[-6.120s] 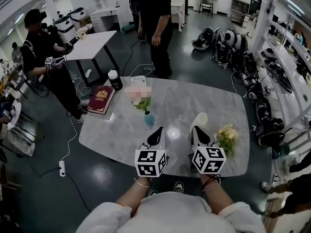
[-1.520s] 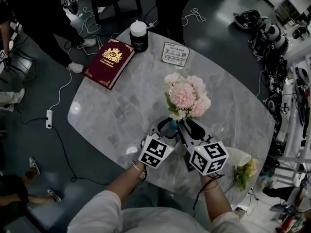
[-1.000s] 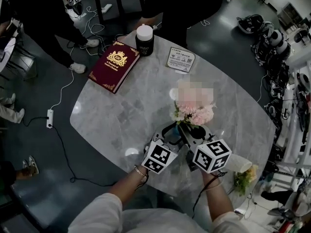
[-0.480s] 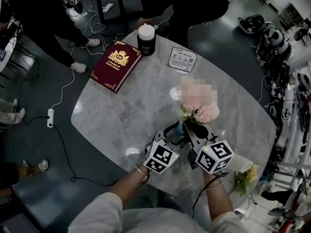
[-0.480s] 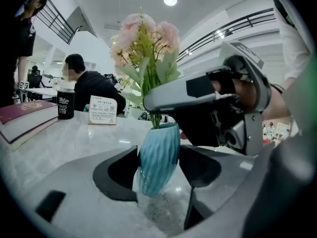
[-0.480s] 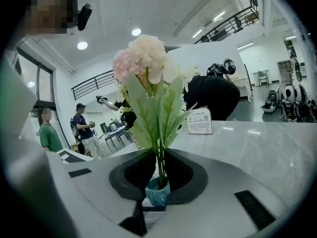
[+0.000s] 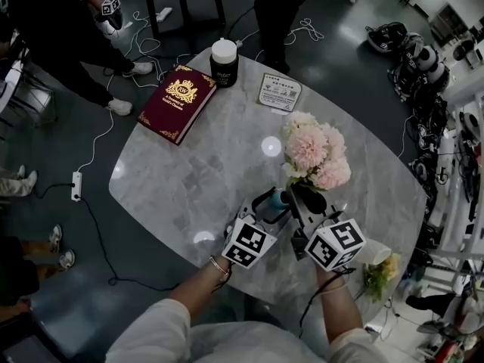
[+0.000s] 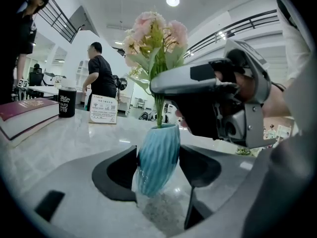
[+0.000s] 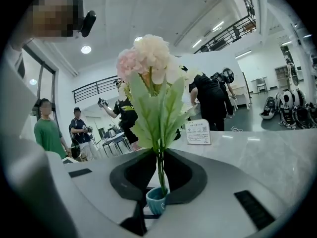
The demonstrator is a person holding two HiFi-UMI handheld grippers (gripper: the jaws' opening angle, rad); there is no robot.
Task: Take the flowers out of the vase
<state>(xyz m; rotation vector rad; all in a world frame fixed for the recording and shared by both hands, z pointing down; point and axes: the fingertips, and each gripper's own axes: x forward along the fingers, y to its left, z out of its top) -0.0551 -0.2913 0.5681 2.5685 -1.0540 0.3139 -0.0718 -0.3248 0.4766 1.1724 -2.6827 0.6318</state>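
A bunch of pink and cream flowers [image 7: 314, 153] stands in a small ribbed blue vase [image 7: 280, 198] on the grey marble table [image 7: 189, 180]. My left gripper [image 7: 274, 200] clasps the vase [image 8: 158, 157] by its belly, a pad on each side. My right gripper [image 7: 301, 200] is just above it; its jaws are closing on the green stems [image 9: 160, 165], which run up between the pads from the vase's mouth [image 9: 157, 201]. The blooms [image 9: 151, 58] rise above the jaws. In the left gripper view the right gripper's body [image 8: 218, 103] crosses over the vase.
A dark red book [image 7: 176, 103], a black jar with a white lid [image 7: 224, 62] and a printed card [image 7: 276, 92] lie at the table's far side. A yellow bunch [image 7: 378, 272] rests near the right edge. People stand beyond the table; cables trail on the floor.
My right gripper's jaws have closed on the stems and it has lifted slightly; the blooms sit a little higher and further right. The left gripper and vase have stayed put.
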